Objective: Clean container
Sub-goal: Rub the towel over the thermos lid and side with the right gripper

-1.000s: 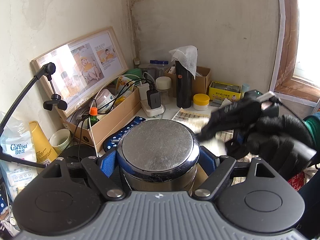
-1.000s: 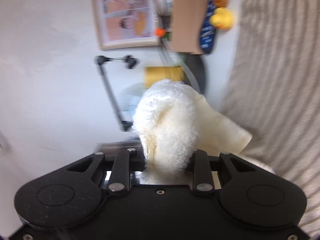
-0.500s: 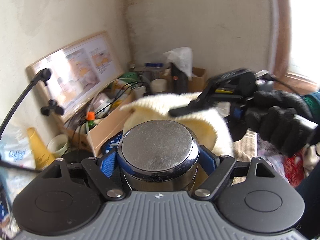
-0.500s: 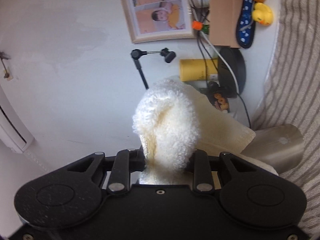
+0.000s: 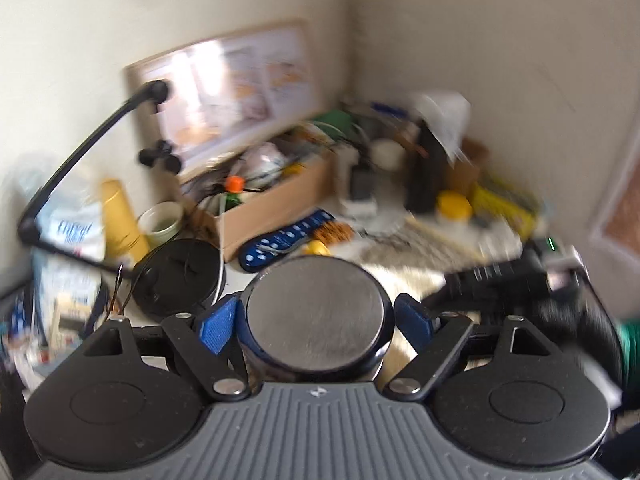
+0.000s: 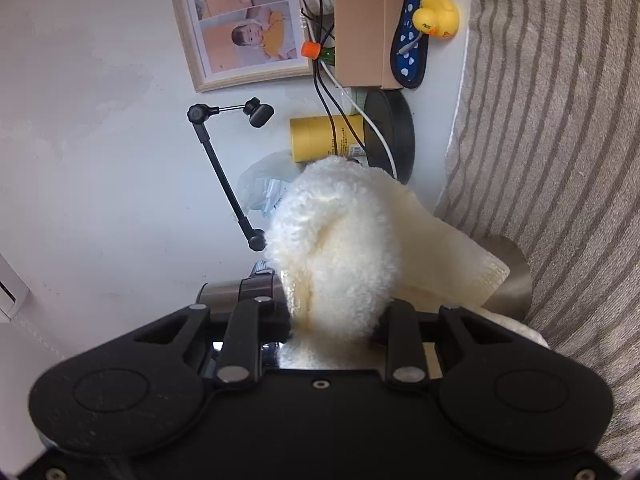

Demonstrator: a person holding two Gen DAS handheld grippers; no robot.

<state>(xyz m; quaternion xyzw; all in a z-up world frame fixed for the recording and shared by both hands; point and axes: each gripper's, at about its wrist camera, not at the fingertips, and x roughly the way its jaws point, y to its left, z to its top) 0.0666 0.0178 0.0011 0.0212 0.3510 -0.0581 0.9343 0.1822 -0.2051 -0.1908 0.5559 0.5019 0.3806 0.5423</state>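
Note:
A round steel container (image 5: pixel 318 316) with a flat metal end sits between the blue-padded fingers (image 5: pixel 216 330) of my left gripper (image 5: pixel 318 326), which is shut on it. In the right wrist view its steel body (image 6: pixel 516 284) shows behind the cloth. My right gripper (image 6: pixel 334 316) is shut on a fluffy cream cloth (image 6: pixel 340 256) that bulges forward between its fingers. In the left wrist view the right gripper (image 5: pixel 504 280), held by a black-gloved hand, is low at the right beside the container, and the cloth is hardly visible there.
A cluttered corner: a framed photo print (image 5: pixel 236 88), a cardboard box of cables (image 5: pixel 276 196), a yellow tube (image 5: pixel 120 220), a black disc (image 5: pixel 178 276), a blue dotted case (image 5: pixel 286 238), a yellow duck (image 6: pixel 436 16), a black mount arm (image 6: pixel 224 172). A striped cloth (image 6: pixel 560 120) covers the surface.
The right gripper with the cloth has dropped from above the container's far side to low at its right. The left gripper's view has tilted and is blurred by motion.

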